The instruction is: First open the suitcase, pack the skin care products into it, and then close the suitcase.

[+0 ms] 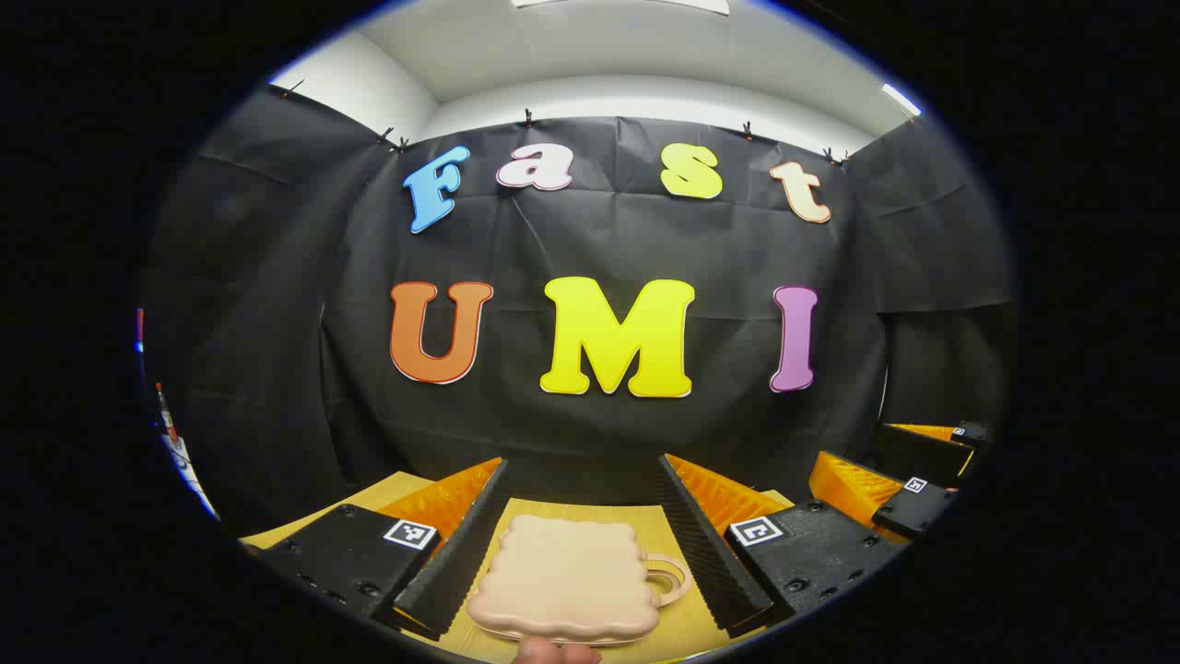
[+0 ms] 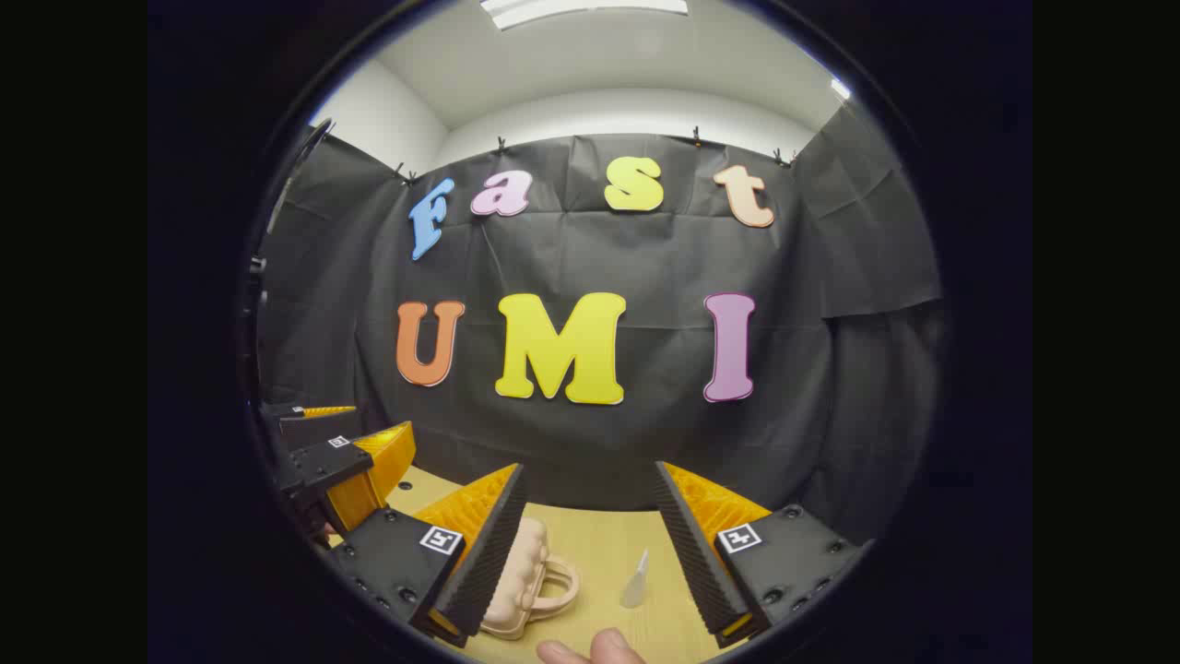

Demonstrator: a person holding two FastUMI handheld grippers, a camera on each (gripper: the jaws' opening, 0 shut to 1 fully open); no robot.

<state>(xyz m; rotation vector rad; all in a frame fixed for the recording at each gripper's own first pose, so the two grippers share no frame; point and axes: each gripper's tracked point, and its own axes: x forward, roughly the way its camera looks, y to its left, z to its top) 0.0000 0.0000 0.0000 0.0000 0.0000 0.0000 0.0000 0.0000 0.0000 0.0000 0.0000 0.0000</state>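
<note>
- Showing at six o'clock in the left gripper view, a fingertip just touching or overlapping the near edge of the suitcase; in the right gripper view, another fingertip peeking in at six o'clock too.
- Spreading wide, the left gripper, both ribbed black fingers standing apart from the case and holding nothing.
- Lying flat and still closed on the wooden table, the small pink suitcase, scalloped lid up, handle pointing toward three o'clock, sitting between the left gripper's fingers without contact.
- Gaping wide as well, the right gripper, empty, with the suitcase partly hidden behind its seven o'clock finger and the handle loop poking out toward the middle.
- Standing near five o'clock in the right gripper view, a small pale skin care tube, apart from the case and between the right fingers, untouched.
- Hovering farther off at nine o'clock in the right gripper view, the left tool's orange-backed fingers again.
- Judging the step: opening not yet begun, nothing packed.
- Calling next for pinning the case body with one tool and catching the lid edge with the other, probably near the handle side; seam and latch too small to tell.
</note>
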